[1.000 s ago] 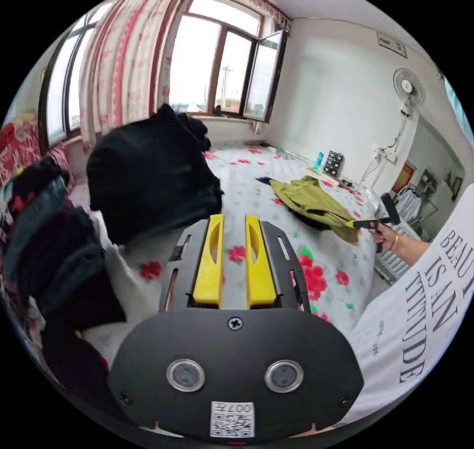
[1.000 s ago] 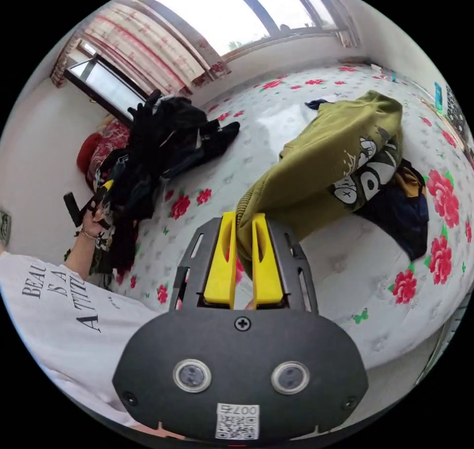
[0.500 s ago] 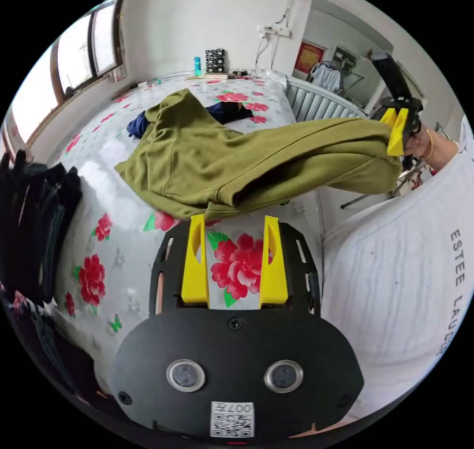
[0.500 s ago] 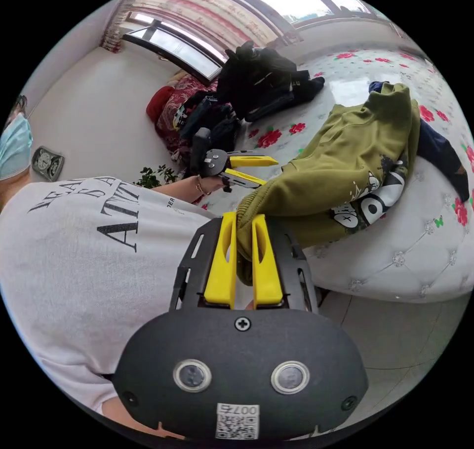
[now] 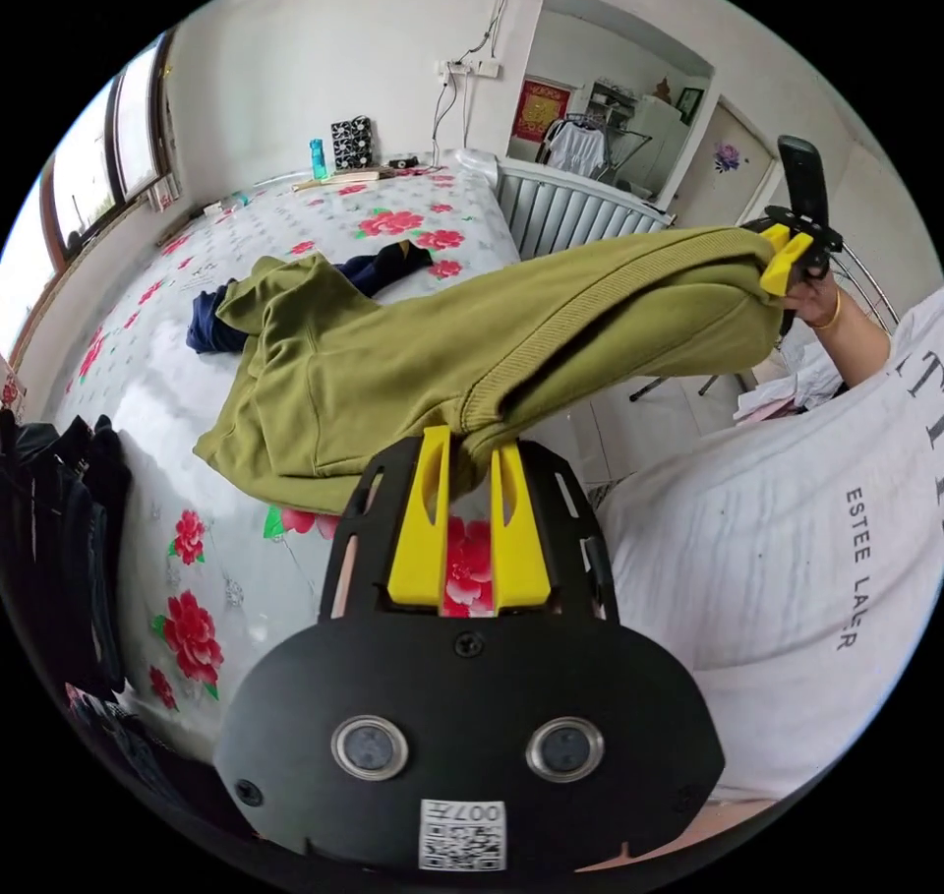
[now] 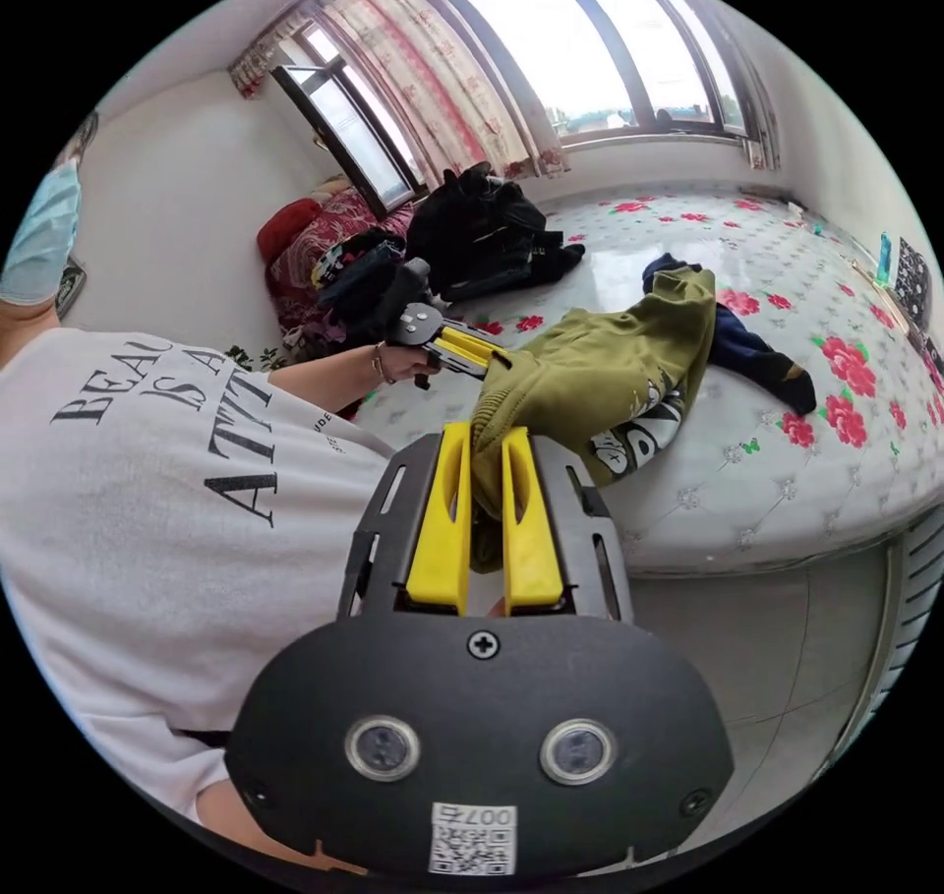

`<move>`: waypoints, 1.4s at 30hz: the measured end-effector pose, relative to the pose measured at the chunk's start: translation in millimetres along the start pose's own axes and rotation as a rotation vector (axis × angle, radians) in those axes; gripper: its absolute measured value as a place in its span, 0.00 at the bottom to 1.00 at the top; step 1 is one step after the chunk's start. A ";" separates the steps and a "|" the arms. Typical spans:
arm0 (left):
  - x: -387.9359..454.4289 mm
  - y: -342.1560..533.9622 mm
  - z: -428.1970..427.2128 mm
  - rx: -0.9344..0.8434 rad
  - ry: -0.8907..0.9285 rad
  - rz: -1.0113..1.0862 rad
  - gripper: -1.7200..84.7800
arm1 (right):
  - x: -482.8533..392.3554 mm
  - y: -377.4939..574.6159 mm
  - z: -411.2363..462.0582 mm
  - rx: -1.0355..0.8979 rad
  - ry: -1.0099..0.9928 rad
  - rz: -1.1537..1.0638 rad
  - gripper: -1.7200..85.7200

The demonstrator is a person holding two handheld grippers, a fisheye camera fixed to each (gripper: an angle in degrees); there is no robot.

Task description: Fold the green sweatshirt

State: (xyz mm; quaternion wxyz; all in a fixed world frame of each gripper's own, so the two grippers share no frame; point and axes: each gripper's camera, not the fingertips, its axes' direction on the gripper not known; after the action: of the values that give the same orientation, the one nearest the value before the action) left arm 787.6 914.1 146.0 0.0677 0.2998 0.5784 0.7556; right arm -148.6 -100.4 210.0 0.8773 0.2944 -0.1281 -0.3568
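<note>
Two claws are gripping the green sweatshirt (image 5: 413, 363) at once; the left claw (image 5: 470, 442) is pinching the ribbed hem between its yellow jaws, pressed close on the cloth; in the right gripper view that same left claw (image 6: 487, 353) is biting the edge out beyond the person's hand (image 6: 398, 363); the right claw (image 6: 489, 442) is clamping another stretch of the hem, jaws tight on the fabric; in the left gripper view the right claw (image 5: 777, 255) is holding its end high, so the hem is stretching taut between the two; the rest of the sweatshirt is trailing down onto the flowered bed (image 5: 147, 412), lying over a dark blue garment (image 5: 388, 265); a heap of dark clothes (image 6: 482, 230) is sitting further along the bed, near the window (image 6: 580, 48).
</note>
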 end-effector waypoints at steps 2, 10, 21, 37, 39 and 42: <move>1.3 0.7 -19.5 0.007 -0.004 0.030 0.12 | 0.2 -5.9 -9.1 0.022 -0.002 -0.033 0.05; -8.9 11.2 -46.9 -0.001 -0.041 -0.021 0.15 | 13.8 -7.3 20.1 -0.079 -0.008 -0.019 0.05; -7.4 -52.9 -7.8 -0.209 0.020 0.190 0.16 | 25.0 -3.1 25.4 -0.083 0.004 0.044 0.06; -143.1 -59.8 -235.5 0.408 0.372 -0.313 0.01 | 28.9 12.7 29.8 -0.013 0.152 0.168 0.13; -137.8 -60.6 -263.7 0.503 0.336 -0.375 0.01 | 26.9 13.9 41.0 0.013 0.136 0.195 0.16; -130.6 -63.6 -299.3 0.634 0.338 -0.444 0.01 | 16.7 14.8 76.1 -0.006 0.048 0.205 0.22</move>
State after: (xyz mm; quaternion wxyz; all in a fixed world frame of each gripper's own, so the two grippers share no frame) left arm 719.0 626.5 -6.3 0.0375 0.0461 0.8357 0.5460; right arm -161.6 -136.0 279.7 0.9129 0.2857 -0.1354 -0.2581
